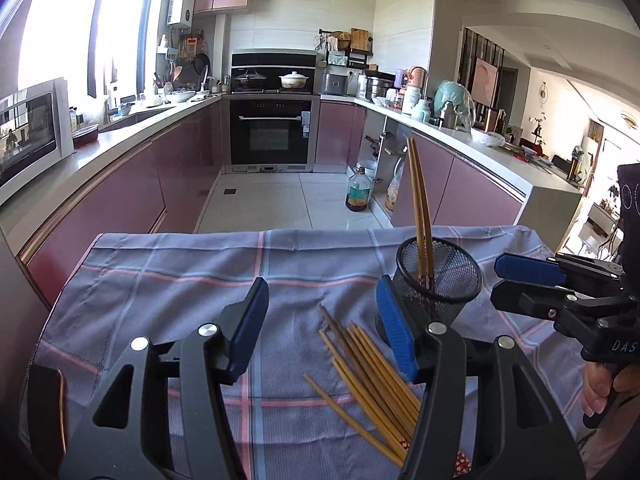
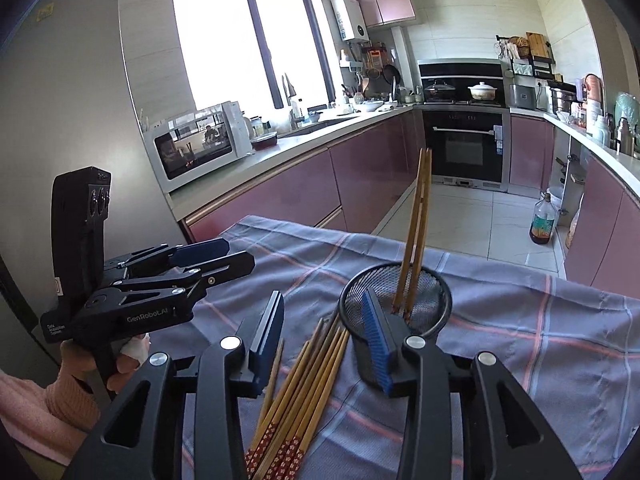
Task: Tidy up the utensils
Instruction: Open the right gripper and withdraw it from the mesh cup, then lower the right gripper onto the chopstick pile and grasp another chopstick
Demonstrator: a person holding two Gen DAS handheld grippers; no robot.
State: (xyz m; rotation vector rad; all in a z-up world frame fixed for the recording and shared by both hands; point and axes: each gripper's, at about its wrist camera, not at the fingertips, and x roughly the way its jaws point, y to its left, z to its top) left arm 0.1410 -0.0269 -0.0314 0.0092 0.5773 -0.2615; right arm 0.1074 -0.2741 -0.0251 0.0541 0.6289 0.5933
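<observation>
The left tongs (image 1: 322, 320) stand spread, with nothing between the blue ribbed pads. Seen from the left wrist, the right-hand pad (image 1: 394, 330) lies in front of the black wire-mesh cylindrical holder (image 1: 440, 280); whether it touches the holder's wall cannot be told. The other pad (image 1: 250, 322) hangs above bare cloth.

The right tongs (image 2: 326, 334) are parted too, less widely, and pinch nothing. Seen from the right wrist, one pad (image 2: 378, 344) overlaps the near wall of the mesh holder (image 2: 424, 296); the other pad (image 2: 268, 332) sits above the loose chopsticks. Contact with either cannot be told.

The holder stands upright on the tabletop, toward its far edge, and is covered along with the rest of the surface by a blue-grey cloth with pink and pale-blue check lines (image 1: 160, 292). A pair of tan wooden chopsticks (image 1: 420, 208) stands in the holder, leaning slightly, tips up.

A loose bundle of tan wooden chopsticks with red patterned ends (image 1: 368, 372) lies flat on the cloth just beside the holder, fanned out toward the near edge. In the right wrist view the patterned ends (image 2: 276, 448) point at the near edge.

A hand in a pink sleeve (image 2: 80, 364) grips the left tool's handle. Another hand (image 1: 600, 392) grips the right tool at the tabletop's right edge.
</observation>
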